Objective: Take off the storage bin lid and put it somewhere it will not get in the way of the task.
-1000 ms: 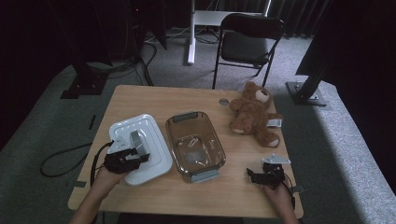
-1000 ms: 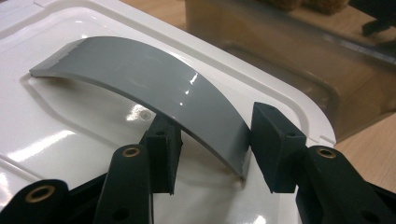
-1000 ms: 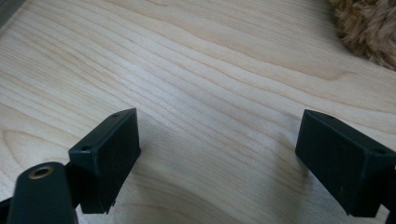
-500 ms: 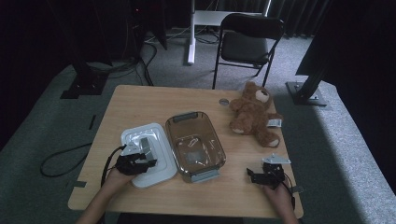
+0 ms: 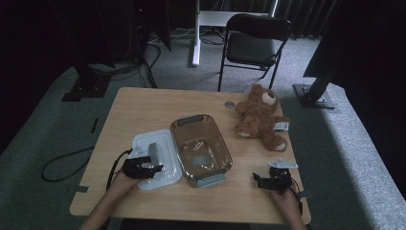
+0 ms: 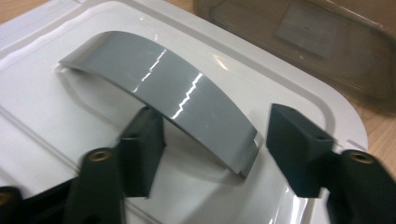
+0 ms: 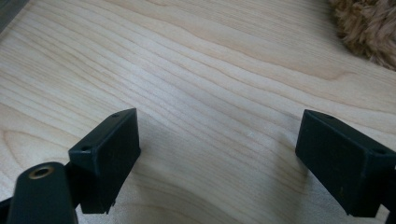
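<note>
With our left gripper we have just been opening the jaws astride the grey arched handle of the white plastic lid, lying flat on the desk beside the clear tub, handle unpinched, while our right gripper gapes empty.

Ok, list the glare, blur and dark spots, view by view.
High view: dim, the room behind black, light falling on the teddy bear. Left gripper view: streaks of glare along the grey handle of the white lid, jaw edges slightly soft. Right gripper view: evenly lit wooden table, the bear's fur blurred.
</note>
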`<move>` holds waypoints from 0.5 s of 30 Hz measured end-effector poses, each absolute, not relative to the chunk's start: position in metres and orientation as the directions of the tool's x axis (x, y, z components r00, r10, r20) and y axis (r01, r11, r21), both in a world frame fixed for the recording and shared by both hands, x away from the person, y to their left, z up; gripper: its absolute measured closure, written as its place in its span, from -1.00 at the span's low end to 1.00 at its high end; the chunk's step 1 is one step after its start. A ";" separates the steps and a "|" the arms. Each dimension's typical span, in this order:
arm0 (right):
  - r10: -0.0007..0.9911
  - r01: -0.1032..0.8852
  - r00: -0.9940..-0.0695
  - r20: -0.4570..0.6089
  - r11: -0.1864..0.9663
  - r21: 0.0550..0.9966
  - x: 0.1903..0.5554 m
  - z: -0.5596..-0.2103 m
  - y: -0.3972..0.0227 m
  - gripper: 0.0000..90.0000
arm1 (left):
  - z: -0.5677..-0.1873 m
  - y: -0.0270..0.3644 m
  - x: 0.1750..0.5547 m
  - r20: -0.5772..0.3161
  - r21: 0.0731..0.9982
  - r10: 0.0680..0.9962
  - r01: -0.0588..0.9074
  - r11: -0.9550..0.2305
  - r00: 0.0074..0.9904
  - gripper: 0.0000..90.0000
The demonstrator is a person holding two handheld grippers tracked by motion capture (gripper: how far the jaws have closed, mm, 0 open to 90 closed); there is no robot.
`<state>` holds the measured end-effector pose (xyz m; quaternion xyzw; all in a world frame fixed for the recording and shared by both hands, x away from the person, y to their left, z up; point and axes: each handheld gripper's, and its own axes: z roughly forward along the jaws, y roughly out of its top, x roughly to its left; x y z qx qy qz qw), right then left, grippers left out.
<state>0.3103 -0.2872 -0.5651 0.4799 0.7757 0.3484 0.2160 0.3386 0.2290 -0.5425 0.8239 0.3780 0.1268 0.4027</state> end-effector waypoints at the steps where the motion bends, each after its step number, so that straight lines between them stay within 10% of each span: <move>1: 0.895 0.594 -0.446 -0.001 0.297 0.748 0.310 -0.565 -0.287 -0.72 | -0.541 0.230 0.338 -0.101 0.764 0.725 0.520 -0.382 0.681 -0.38; 15: 0.895 0.594 -0.446 0.000 0.296 0.748 0.310 -0.565 -0.287 -0.72 | -0.536 0.257 0.327 -0.045 0.796 0.824 0.519 -0.312 0.565 -0.77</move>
